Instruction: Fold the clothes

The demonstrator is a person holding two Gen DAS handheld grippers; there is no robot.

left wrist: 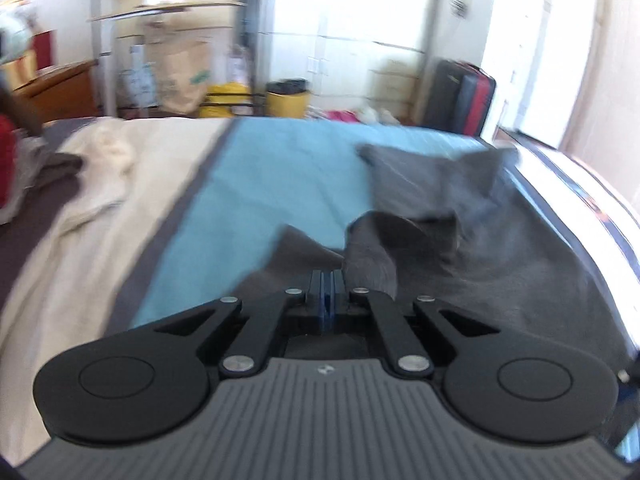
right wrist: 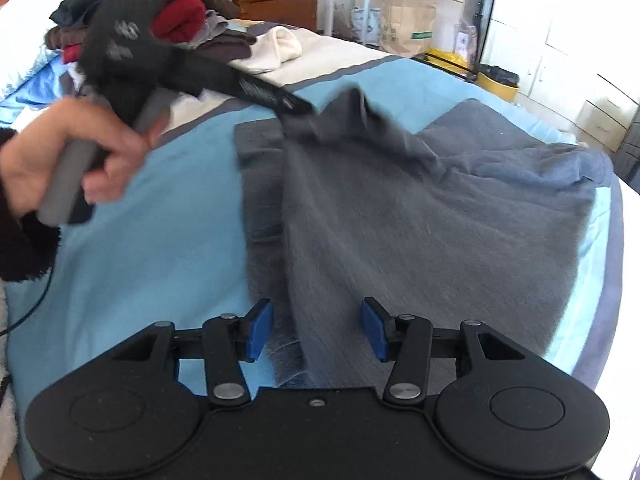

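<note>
Grey garment point(right wrist: 420, 216), no readable label, pinched by shut left gripper point(right wrist: 298, 114); right gripper point(right wrist: 317, 330) half-open, empty.

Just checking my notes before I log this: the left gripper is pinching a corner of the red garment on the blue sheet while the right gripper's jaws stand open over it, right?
One slip: the garment is grey, not red. The right wrist view shows the left gripper pinching a corner of the grey garment on the blue sheet, while the right gripper has its jaws open over it.

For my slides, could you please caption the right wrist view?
Left gripper lifts the grey garment; right gripper open.
</note>
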